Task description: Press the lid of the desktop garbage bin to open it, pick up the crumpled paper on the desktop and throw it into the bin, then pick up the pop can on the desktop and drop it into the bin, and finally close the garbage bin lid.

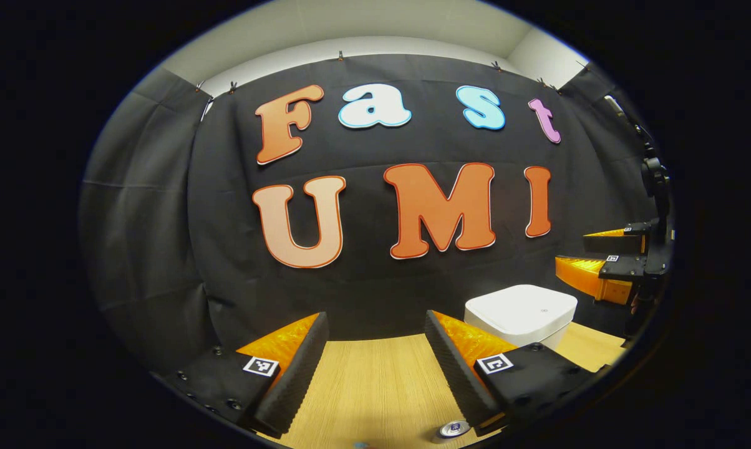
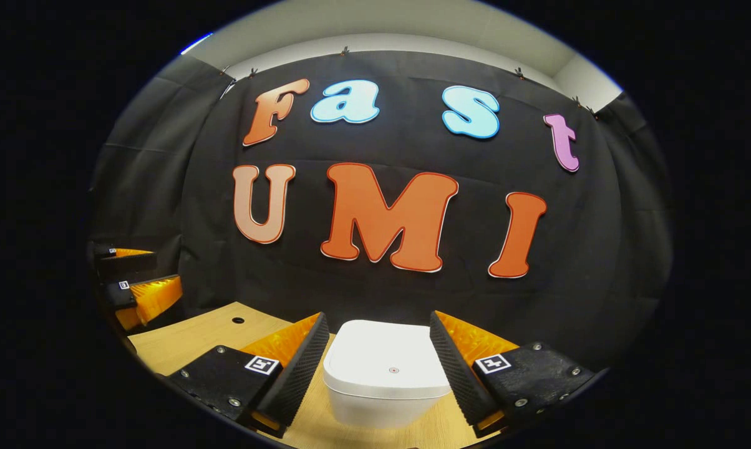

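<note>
A white desktop garbage bin (image 2: 385, 374) with its lid down stands on the wooden desk, seen between the fingers of my right gripper (image 2: 375, 362), which is open and held above and before it. In the left gripper view the same bin (image 1: 522, 313) sits at the right, with the right gripper (image 1: 606, 262) hovering open beyond it. My left gripper (image 1: 375, 355) is open over bare desk. The top of a pop can (image 1: 453, 429) peeks out at the bottom edge, just beside its right finger. The left gripper (image 2: 135, 280) also appears at the far left of the right gripper view.
The wooden desk (image 1: 375, 386) runs back to the black cloth wall. A small dark hole (image 2: 238, 320) is in the desk top left of the bin. A tiny blue bit (image 1: 360, 445) shows at the bottom edge of the left gripper view.
</note>
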The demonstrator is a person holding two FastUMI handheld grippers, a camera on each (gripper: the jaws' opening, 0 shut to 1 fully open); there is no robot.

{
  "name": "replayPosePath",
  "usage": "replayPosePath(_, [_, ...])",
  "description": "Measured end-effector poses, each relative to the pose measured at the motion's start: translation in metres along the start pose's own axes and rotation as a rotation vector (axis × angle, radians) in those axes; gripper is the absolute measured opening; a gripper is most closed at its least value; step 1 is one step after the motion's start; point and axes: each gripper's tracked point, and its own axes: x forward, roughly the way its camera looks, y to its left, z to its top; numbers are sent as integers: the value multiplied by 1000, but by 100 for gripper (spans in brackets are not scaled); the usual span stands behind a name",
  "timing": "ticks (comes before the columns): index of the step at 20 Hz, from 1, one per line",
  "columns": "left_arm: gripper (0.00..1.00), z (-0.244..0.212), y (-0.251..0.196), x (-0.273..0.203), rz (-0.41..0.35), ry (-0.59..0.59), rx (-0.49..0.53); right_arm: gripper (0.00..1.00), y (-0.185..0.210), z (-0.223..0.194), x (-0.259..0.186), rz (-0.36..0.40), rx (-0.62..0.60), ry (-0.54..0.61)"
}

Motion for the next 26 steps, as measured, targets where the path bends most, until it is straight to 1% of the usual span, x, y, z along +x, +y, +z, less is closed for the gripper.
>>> replayPosePath(3, [99,-4,3,-1,15,9,0,95,-1,-3,2,7,8,17])
replayPosePath(5, [100,-6,4,-3,27,17,-2,85,-6,-8,6,2,-2,35])
replayPosePath(6, [99,-7,5,-4,32,20,-3,80,-5,-10,8,11,0,42])
replayPosePath(7, [99,-8,6,-5,38,23,-3,76,-4,-14,10,20,4,54])
replayPosePath(8, [99,-9,6,-6,44,26,-1,67,-6,-16,12,19,6,67])
replayPosePath(9, [99,-10,6,-6,49,29,-1,61,-9,-22,14,15,8,80])
replayPosePath(10, [100,-12,6,-7,54,33,0,48,-11,-26,16,15,10,96])
replayPosePath(11, [99,-13,6,-7,58,38,0,42,-11,-31,19,17,15,113])
replayPosePath(12, [99,-15,5,-7,64,43,2,28,-13,-35,22,18,21,126])
replayPosePath(13, [99,-16,5,-8,70,47,4,25,-16,-39,24,16,28,135])
replayPosePath(14, [99,-17,6,-10,80,52,8,14,-18,-43,28,19,35,143])
replayPosePath(15, [99,-17,5,-9,88,56,11,7,-17,-45,31,26,36,149])
replayPosePath(17, [99,-20,6,-11,106,65,16,2,-18,-51,38,48,33,158])
replayPosePath(19, [99,-20,9,-14,130,72,22,2,-15,-56,44,86,63,170])
replayPosePath(20, [99,-20,10,-15,143,77,25,2,-16,-61,47,93,74,181])
replayPosePath(26, [100,-29,10,-24,220,114,33,2,-16,-92,64,151,70,256])
